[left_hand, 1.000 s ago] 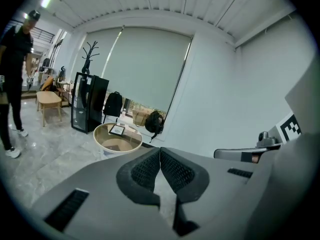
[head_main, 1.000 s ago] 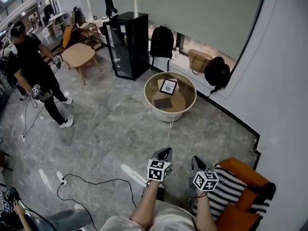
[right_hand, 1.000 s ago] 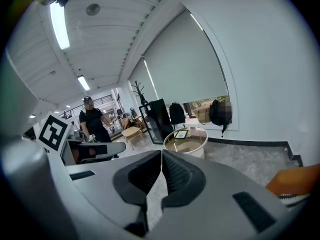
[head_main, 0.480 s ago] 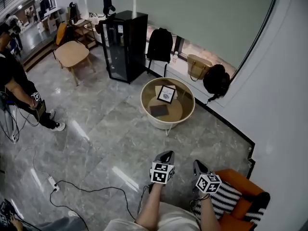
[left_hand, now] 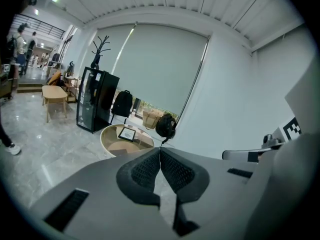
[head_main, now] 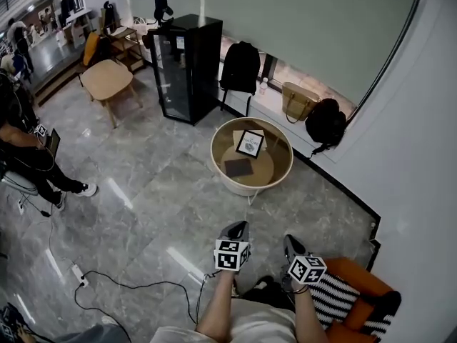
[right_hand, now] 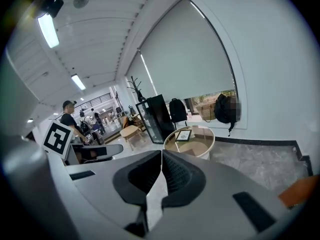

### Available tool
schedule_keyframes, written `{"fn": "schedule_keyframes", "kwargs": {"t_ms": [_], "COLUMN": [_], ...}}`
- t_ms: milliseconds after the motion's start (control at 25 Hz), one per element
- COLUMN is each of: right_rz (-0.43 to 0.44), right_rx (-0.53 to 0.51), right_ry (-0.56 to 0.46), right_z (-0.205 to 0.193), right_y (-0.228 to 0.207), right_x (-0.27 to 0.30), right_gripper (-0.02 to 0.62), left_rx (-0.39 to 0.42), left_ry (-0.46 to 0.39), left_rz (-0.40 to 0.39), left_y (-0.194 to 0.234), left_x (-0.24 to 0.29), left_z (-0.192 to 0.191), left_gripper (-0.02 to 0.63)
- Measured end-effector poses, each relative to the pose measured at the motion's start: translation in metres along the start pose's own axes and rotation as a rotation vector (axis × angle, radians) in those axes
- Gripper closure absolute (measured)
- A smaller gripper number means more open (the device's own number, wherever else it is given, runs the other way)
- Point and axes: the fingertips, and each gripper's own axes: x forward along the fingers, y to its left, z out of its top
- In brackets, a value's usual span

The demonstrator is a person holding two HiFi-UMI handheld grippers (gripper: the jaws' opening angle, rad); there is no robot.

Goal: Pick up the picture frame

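Observation:
A black picture frame (head_main: pixel 250 143) with a white print stands propped inside a round cream table (head_main: pixel 216 166) across the floor; it also shows in the left gripper view (left_hand: pixel 126 133) and the right gripper view (right_hand: pixel 183 135). Beside it in the table lies a dark flat pad (head_main: pixel 238 167). My left gripper (head_main: pixel 238 229) is held low over the grey floor, well short of the table, its jaws shut with nothing between them. My right gripper (head_main: pixel 292 244) hangs next to it, also shut and empty.
A black glass cabinet (head_main: pixel 182 66), a backpack (head_main: pixel 240 66) and bags (head_main: pixel 326 122) stand along the window wall. A cable (head_main: pixel 136 286) trails on the floor at left. An orange chair with a striped cushion (head_main: pixel 344 296) is at right. A person (head_main: pixel 21 148) sits far left.
Both grippers have moved forward across the floor toward the round table, staying shut. The person at far left has gone from standing to sitting low.

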Motion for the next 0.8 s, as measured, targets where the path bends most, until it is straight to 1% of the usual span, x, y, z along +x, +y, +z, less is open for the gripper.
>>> {"fn": "schedule_keyframes", "kwargs": {"t_ms": [120, 240, 440, 640, 720, 800], "right_rz": [0.001, 0.012, 0.051, 0.077, 0.08, 0.091], "right_rx": [0.028, 0.022, 0.054, 0.07, 0.045, -0.025], "right_ry": [-0.008, -0.003, -0.033, -0.056, -0.058, -0.048], "right_z": [0.007, 0.017, 0.058, 0.098, 0.115, 0.129], "right_y": [-0.008, -0.013, -0.025, -0.05, -0.058, -0.063], "right_x": [0.013, 0.027, 0.06, 0.096, 0.109, 0.123], "right_gripper": [0.561, 0.561, 0.561, 0.561, 0.561, 0.56], "left_rx": [0.005, 0.028, 0.056, 0.094, 0.102, 0.119], "left_ry": [0.008, 0.027, 0.009, 0.001, -0.003, 0.009], "left_rz": [0.001, 0.005, 0.036, 0.065, 0.073, 0.076], "left_y": [0.003, 0.004, 0.013, 0.014, 0.012, 0.007], "left_x": [0.012, 0.023, 0.049, 0.085, 0.1, 0.116], "left_z": [0.004, 0.011, 0.05, 0.086, 0.099, 0.105], "left_gripper": [0.586, 0.586, 0.586, 0.586, 0.586, 0.586]}}
